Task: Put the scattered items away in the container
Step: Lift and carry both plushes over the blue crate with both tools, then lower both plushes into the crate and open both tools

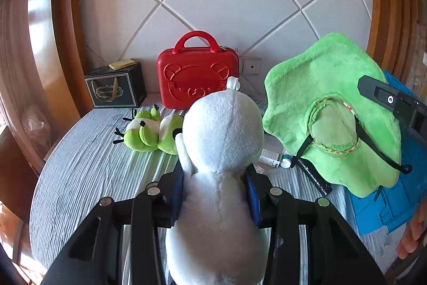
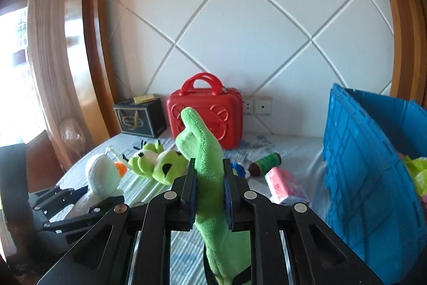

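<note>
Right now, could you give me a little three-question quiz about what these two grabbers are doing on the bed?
1. True or false: the left gripper is clamped on the white plush.
2. What does the right gripper hold? A) green plush hat B) red case C) pink packet
3. Fill in: the blue crate stands to the hat's ____ in the right wrist view.

Key: 1 true; 2 A; 3 right.
</note>
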Action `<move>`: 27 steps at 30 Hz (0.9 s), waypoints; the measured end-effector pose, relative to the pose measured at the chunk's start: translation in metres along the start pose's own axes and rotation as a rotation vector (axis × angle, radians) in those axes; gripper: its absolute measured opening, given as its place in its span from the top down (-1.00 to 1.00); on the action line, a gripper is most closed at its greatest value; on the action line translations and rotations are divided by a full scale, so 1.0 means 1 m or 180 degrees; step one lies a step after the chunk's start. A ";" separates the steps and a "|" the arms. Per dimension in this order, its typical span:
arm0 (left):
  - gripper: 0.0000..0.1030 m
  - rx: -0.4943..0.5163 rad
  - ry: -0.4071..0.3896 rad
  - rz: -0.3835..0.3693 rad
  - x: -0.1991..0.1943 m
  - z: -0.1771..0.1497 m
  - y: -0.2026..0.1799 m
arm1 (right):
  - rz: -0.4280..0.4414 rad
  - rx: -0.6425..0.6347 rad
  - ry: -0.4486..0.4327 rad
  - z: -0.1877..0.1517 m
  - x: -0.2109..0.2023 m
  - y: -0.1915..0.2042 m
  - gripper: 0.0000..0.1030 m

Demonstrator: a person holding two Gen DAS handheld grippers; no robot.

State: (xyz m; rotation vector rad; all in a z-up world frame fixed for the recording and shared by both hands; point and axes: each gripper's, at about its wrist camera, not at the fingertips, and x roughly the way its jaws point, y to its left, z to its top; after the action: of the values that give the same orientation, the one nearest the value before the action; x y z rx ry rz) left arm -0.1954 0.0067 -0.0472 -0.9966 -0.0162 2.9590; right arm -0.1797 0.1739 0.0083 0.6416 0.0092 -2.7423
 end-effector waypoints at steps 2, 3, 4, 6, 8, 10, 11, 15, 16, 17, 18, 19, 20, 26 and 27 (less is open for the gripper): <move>0.24 0.0028 -0.0025 -0.0087 -0.006 0.004 -0.004 | -0.0136 0.0012 -0.0071 0.009 -0.015 -0.002 0.69; 0.24 0.0037 -0.0042 -0.0139 -0.010 0.006 -0.008 | -0.0185 0.0032 -0.0092 0.014 -0.022 -0.005 0.69; 0.24 0.0055 -0.0073 -0.0179 -0.014 0.009 -0.012 | -0.0239 0.0041 -0.0118 0.019 -0.028 -0.008 0.69; 0.24 0.0089 -0.0128 -0.0244 -0.022 0.016 -0.023 | -0.0379 0.0057 -0.0179 0.031 -0.042 -0.017 0.69; 0.24 0.0118 -0.0149 -0.0357 -0.029 0.026 -0.037 | -0.0468 0.0111 -0.0230 0.043 -0.058 -0.030 0.69; 0.24 0.0171 -0.0202 -0.0471 -0.038 0.037 -0.057 | -0.0580 0.0138 -0.0319 0.055 -0.078 -0.046 0.69; 0.24 0.0216 -0.0240 -0.0508 -0.042 0.043 -0.068 | -0.0646 0.0150 -0.0374 0.060 -0.090 -0.056 0.69; 0.24 0.0365 -0.0376 -0.0671 -0.060 0.075 -0.130 | -0.0908 0.0194 -0.0566 0.086 -0.138 -0.107 0.69; 0.24 0.0376 -0.0404 -0.0729 -0.065 0.085 -0.148 | -0.0974 0.0194 -0.0590 0.093 -0.149 -0.122 0.69; 0.24 0.0398 -0.0451 -0.0766 -0.070 0.094 -0.167 | -0.1040 0.0192 -0.0619 0.100 -0.160 -0.138 0.69; 0.24 0.0431 -0.0505 -0.0782 -0.075 0.102 -0.187 | -0.1101 0.0180 -0.0646 0.105 -0.170 -0.155 0.69; 0.24 0.0460 -0.0570 -0.0790 -0.081 0.111 -0.208 | -0.1167 0.0162 -0.0673 0.110 -0.180 -0.172 0.69; 0.24 0.0485 -0.0637 -0.0813 -0.088 0.118 -0.230 | -0.1228 0.0144 -0.0705 0.115 -0.190 -0.189 0.69; 0.24 0.0603 -0.0526 -0.1071 -0.093 0.141 -0.364 | -0.1443 -0.0086 -0.0618 0.118 -0.225 -0.286 0.69; 0.24 0.0613 -0.0455 -0.1099 -0.087 0.140 -0.384 | -0.1455 -0.0096 -0.0562 0.113 -0.226 -0.301 0.69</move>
State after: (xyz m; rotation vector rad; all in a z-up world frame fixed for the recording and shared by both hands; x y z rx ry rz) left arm -0.2053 0.3887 0.1232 -0.6789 0.0841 2.6483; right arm -0.1316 0.5203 0.1875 0.4269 0.1765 -3.2222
